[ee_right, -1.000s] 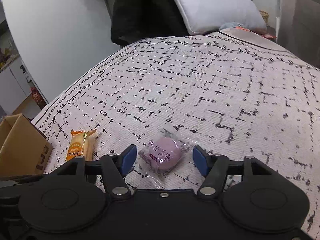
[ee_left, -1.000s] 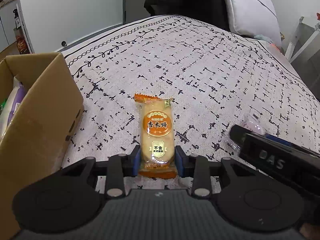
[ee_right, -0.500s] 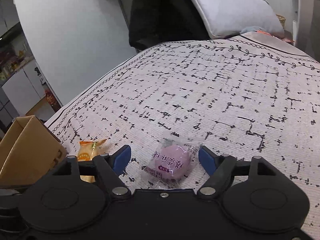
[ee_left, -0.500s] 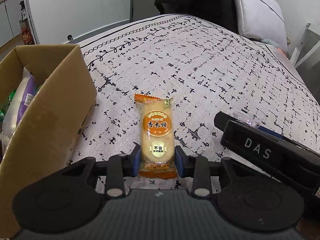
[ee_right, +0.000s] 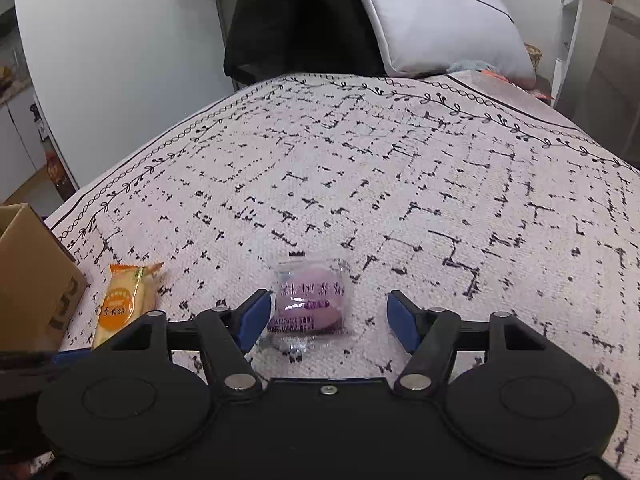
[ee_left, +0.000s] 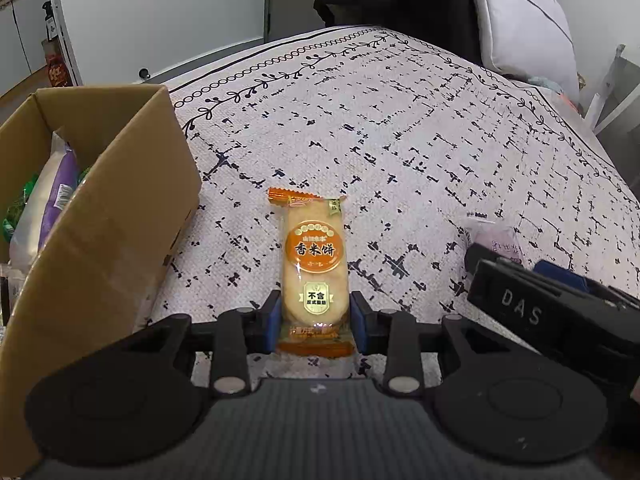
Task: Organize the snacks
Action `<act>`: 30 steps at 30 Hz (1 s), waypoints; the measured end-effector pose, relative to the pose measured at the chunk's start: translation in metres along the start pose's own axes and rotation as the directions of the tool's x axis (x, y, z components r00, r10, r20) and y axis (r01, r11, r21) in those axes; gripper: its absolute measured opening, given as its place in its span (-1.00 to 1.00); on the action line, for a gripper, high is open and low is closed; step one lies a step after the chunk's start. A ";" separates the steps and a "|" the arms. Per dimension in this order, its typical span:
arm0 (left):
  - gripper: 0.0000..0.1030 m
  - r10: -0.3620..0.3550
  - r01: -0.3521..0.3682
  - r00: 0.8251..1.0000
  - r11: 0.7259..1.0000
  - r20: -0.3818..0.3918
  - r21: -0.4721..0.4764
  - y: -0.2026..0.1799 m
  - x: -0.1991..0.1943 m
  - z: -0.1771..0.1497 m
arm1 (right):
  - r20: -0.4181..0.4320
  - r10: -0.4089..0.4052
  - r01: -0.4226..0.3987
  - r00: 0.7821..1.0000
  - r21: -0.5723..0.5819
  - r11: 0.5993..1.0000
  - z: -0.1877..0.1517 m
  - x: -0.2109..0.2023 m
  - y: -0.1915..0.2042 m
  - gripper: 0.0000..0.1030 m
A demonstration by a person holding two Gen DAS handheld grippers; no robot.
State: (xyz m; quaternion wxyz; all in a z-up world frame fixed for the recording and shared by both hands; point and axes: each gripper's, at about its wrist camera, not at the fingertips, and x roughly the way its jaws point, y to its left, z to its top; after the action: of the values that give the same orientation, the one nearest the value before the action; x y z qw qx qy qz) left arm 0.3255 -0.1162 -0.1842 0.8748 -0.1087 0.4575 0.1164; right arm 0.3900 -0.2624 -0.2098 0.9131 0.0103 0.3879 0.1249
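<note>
An orange rice cracker packet (ee_left: 314,268) sticks out forward from my left gripper (ee_left: 315,316), whose blue pads are shut on its near end. The same packet (ee_right: 124,302) shows at the lower left in the right wrist view. A clear packet with a purple cake (ee_right: 308,304) lies on the patterned bed cover (ee_right: 400,184), between the wide-apart pads of my open right gripper (ee_right: 326,318), closer to the left pad. In the left wrist view that purple cake packet (ee_left: 498,240) peeks out past the right gripper's black body (ee_left: 552,312).
An open cardboard box (ee_left: 100,216) stands at the left on the cover and holds several snack bags, one white and purple (ee_left: 48,200). A grey pillow (ee_right: 436,20) and dark cloth (ee_right: 296,20) lie at the far end. The bed edge drops off at left and right.
My left gripper has swung left with the cracker, bringing the box closer and more into view. My right gripper has turned about the purple cake packet, which now sits nearer its left pad.
</note>
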 end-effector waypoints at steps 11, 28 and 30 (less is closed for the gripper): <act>-0.34 -0.004 0.003 1.000 1.000 0.031 0.016 -0.003 -0.002 0.000 | -0.023 -0.021 0.019 1.000 -0.081 0.997 0.002 -0.003 0.010 -0.32; -0.34 -0.063 0.068 0.987 0.997 0.147 -0.033 0.016 -0.063 0.011 | 0.058 0.045 -0.043 0.997 -0.040 0.998 0.008 -0.057 0.026 -0.35; -0.34 -0.074 0.081 0.985 0.996 0.158 -0.037 0.019 -0.070 0.012 | 0.071 0.050 -0.047 0.996 -0.041 0.998 0.009 -0.066 0.030 -0.35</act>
State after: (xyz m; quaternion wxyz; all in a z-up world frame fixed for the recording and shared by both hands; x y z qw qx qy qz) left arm 0.2900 -0.1018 -0.1211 0.9092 -0.1360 0.3804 0.1004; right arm 0.3458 -0.2479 -0.1539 0.9232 0.0062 0.3519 0.1543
